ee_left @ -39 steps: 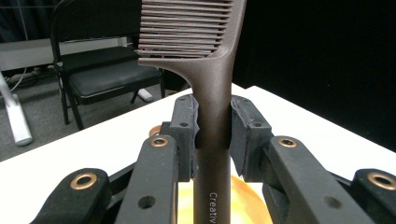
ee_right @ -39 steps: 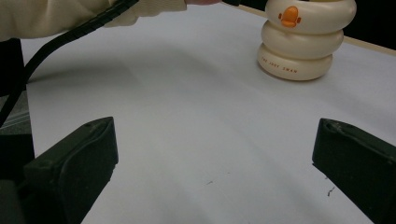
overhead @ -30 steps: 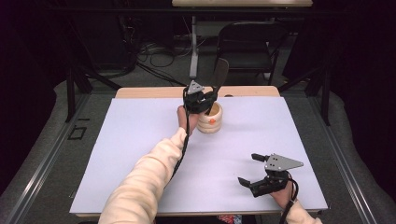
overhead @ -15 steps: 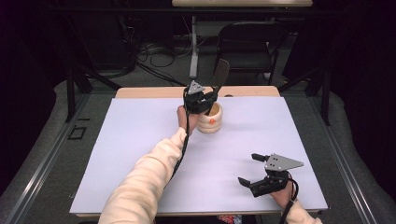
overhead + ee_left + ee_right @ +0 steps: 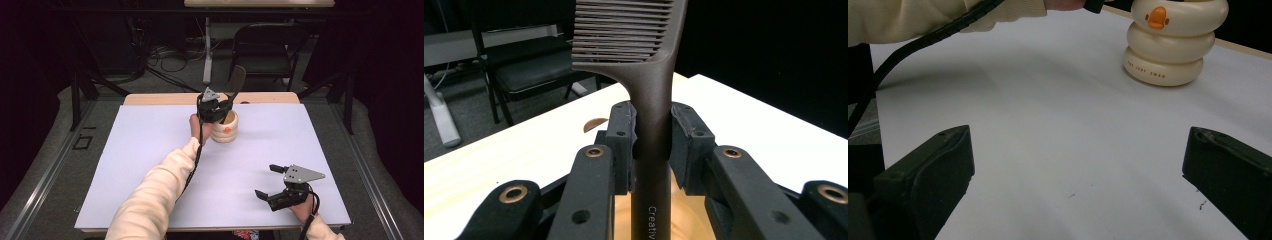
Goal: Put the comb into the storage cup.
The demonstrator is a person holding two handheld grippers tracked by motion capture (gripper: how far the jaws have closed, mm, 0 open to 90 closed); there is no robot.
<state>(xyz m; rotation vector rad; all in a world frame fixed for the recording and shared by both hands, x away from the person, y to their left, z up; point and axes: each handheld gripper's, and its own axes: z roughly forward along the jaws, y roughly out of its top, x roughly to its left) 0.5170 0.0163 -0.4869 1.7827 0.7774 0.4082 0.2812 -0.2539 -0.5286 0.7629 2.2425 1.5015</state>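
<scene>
High view: nothing has shifted since a second ago; the left gripper holds the comb upright over the cream holder, so insertion is paused. Left gripper view: its pads pinch the comb's handle. Right gripper view: the right gripper stands spread above the bare surface.

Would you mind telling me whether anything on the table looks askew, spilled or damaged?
Nothing stands out. The left gripper holds the brown comb upright by its handle over the cream ringed duck-face holder, which stands upright on the white table cover. The right gripper rests open, apart from both.
</scene>
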